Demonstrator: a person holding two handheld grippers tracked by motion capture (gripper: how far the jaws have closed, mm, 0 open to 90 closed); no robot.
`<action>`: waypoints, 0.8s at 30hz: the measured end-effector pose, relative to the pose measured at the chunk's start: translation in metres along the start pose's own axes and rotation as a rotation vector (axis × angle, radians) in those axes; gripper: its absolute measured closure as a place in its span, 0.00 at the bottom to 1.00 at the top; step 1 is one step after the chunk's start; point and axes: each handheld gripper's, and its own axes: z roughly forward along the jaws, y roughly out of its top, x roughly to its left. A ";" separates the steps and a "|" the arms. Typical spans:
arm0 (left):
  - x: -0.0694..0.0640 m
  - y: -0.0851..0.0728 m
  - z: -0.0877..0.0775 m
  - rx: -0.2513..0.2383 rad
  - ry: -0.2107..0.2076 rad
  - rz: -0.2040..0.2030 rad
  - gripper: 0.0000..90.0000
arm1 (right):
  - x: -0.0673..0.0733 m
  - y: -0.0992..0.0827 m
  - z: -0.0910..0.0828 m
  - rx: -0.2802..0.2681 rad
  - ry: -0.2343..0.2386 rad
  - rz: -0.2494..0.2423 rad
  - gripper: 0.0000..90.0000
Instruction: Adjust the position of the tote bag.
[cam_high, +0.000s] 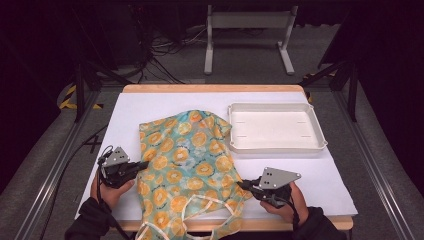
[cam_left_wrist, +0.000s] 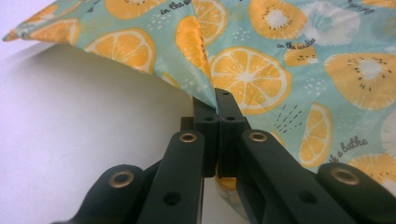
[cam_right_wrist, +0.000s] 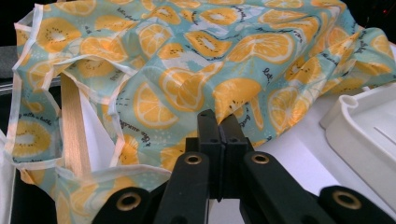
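While I look down from the high view, I see my left gripper (cam_high: 141, 165) and my right gripper (cam_high: 242, 184) each pinching an edge of the fruit-print bag (cam_high: 185, 160), one on either side of it. The bag lies spread between the two sets of jaws on the white table cover (cam_high: 310, 175), and its white-trimmed handles (cam_high: 200, 215) hang over the near table edge. Beyond the right jaws, well apart from them, sits an empty white tray (cam_high: 275, 127), with the bag's far corner just beside its near-left corner. Both of my hands grip the handles of the tools, left hand (cam_high: 111, 192) and right hand (cam_high: 287, 202). From the left gripper view, the left gripper (cam_left_wrist: 216, 103) has its jaws pressed together on a fold of the bag (cam_left_wrist: 289, 60), and the cloth rises from the tips and spreads ahead and to the right of them; to the left of the jaws the white cover (cam_left_wrist: 70, 121) is bare. From the right gripper view, the right gripper (cam_right_wrist: 218, 122) is likewise closed on the bag's (cam_right_wrist: 187, 60) edge, with cloth bunched just ahead of the tips. Left of these jaws a handle loop (cam_right_wrist: 37, 116) drapes over the wooden table edge (cam_right_wrist: 74, 130); to the right of them is the tray's (cam_right_wrist: 364, 135) corner.
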 end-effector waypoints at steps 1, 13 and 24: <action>0.000 -0.001 -0.001 -0.004 0.003 0.003 1.00 | 0.000 0.001 -0.001 0.000 -0.002 -0.004 1.00; -0.008 -0.003 -0.014 -0.017 0.001 0.023 0.91 | -0.003 0.003 -0.009 -0.031 -0.032 -0.004 1.00; -0.056 -0.013 -0.046 -0.046 -0.010 0.073 0.16 | -0.008 0.008 -0.013 -0.060 -0.041 0.000 1.00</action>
